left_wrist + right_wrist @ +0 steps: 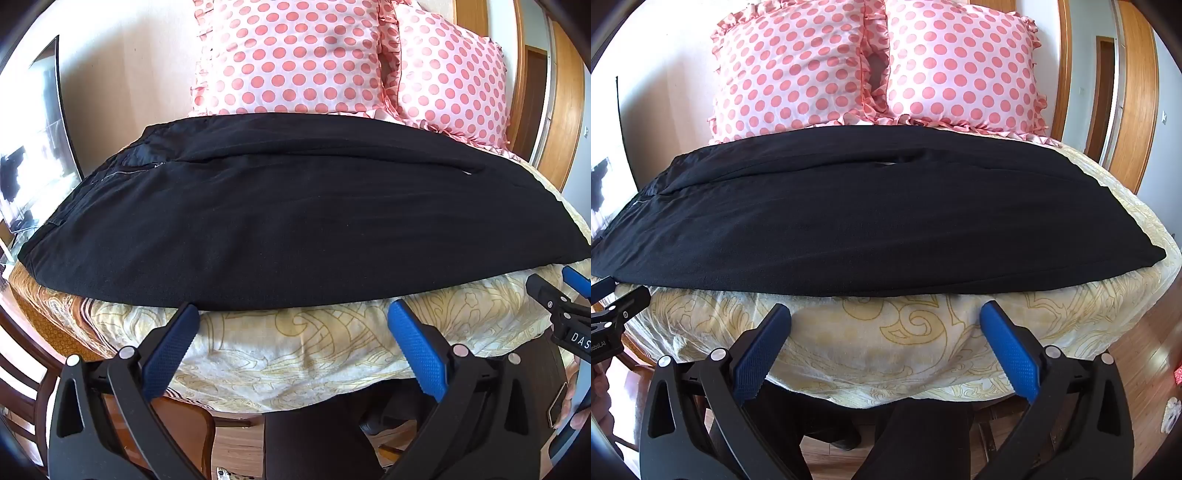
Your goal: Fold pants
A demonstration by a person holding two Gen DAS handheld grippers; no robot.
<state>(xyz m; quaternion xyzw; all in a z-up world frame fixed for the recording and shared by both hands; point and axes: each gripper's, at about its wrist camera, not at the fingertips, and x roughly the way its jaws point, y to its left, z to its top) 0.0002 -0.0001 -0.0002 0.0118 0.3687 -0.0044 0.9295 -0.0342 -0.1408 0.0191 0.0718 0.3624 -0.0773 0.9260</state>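
Pants point(295, 221), black, lie spread crosswise on the bed point(295, 350), stretched left to right over the yellow patterned cover, with two pink polka-dot pillows point(871, 66) behind them. The waist end, with a zipper showing, sits toward the left; the leg ends reach toward the right. A seam or gap between the two legs runs along the far half, so the legs seem to lie side by side rather than stacked.

Both tools hang just short of the near edge of the cloth. The left gripper point(293, 332) has its fingers spread wide and holds nothing; the right gripper point(886, 328) is likewise released and empty.

The step in hand looks like the first grasp. To do it well, each tool should pinch the near edge, one toward the waist and one toward the hem, taking the full thickness of the near leg only. Lifting both ends evenly and carrying them over to the far edge should keep the fold straight and stop the middle sagging.
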